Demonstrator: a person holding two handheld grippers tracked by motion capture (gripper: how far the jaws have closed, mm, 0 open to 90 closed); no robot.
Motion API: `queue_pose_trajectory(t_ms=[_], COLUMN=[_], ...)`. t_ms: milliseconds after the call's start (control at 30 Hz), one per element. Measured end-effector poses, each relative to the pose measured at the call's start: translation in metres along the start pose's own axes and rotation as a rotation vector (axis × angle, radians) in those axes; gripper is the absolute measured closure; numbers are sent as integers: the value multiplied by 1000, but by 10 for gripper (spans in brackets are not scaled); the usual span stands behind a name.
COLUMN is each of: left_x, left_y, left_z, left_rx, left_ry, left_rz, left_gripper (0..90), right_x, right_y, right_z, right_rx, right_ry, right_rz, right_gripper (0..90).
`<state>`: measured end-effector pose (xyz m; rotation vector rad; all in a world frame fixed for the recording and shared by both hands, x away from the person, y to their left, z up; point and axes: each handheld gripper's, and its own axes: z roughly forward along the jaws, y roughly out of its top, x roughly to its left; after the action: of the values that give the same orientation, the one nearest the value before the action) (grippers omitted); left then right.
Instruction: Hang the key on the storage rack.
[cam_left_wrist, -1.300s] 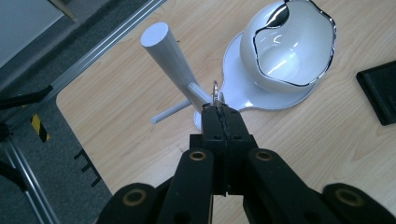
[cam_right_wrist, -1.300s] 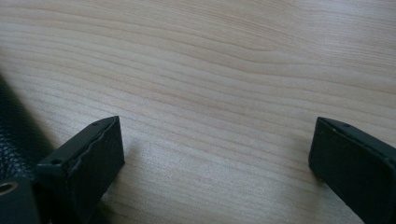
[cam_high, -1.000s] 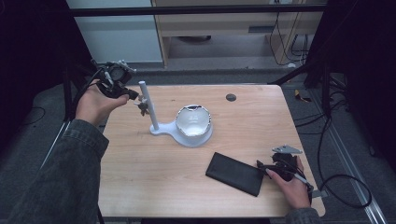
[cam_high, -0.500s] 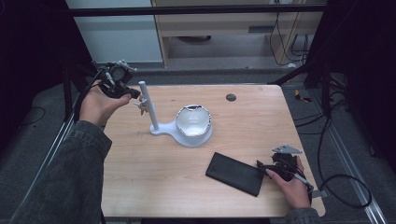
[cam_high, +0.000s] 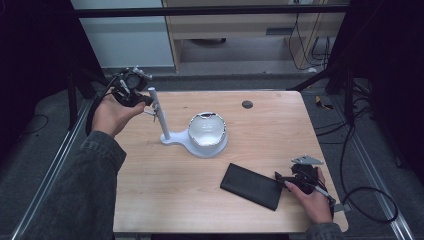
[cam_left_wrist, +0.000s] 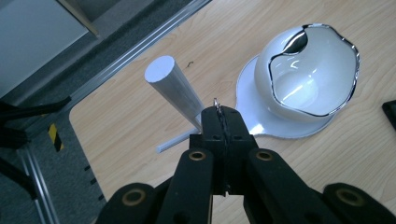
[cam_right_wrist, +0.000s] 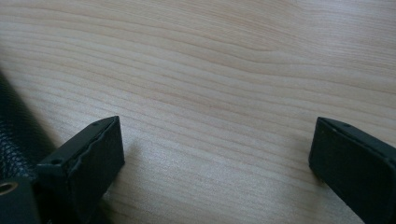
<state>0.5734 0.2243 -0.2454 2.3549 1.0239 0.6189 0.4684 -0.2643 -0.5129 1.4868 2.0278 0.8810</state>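
While the left gripper (cam_left_wrist: 223, 122) is pinching something thin and glinting, too small to name, its jaws pressed tight together, it is hovering just beside the white post (cam_left_wrist: 175, 88) of the stand (cam_high: 176, 140), which is standing near the table's (cam_high: 165, 200) left edge with a white bowl (cam_left_wrist: 310, 74) on its base. To do this well, the person should be keeping the pinch firm and easing toward the post's short side peg (cam_left_wrist: 175, 141). The right gripper (cam_right_wrist: 217, 154) is resting wide open on the table beside the black case (cam_high: 252, 185).
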Motion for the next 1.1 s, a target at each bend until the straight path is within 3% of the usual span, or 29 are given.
queue_pose_trajectory(t_ms=[33, 100, 300, 533, 767, 900, 1100], left_x=[-1, -3, -10, -33, -68, -87, -114], left_y=[-1, -3, -22, -47, -65, -71, -81], left_z=[-2, -10, -29, -35, -23, -10, 18], left_rx=[-14, -53, -121, -182, -231, -227, -231], left_ry=[5, 8, 21, -4, -66, -98, -134], left_rz=[0, 1, 6, 43, 68, 104, 113], left_gripper=[887, 786, 712, 626, 564, 522, 418], right_x=[0, 0, 0, 0, 0, -1, 3], right_y=[0, 0, 0, 0, 0, 2, 5], right_z=[0, 0, 0, 0, 0, -2, -11], right_rx=[1, -1, 2, 3, 3, 3, -52], right_ry=[0, 1, 1, 3, 3, 7, -8], right_rz=[-2, 1, 0, 3, 2, -10, -28], right_gripper=[35, 35, 34, 34, 34, 64, 66])
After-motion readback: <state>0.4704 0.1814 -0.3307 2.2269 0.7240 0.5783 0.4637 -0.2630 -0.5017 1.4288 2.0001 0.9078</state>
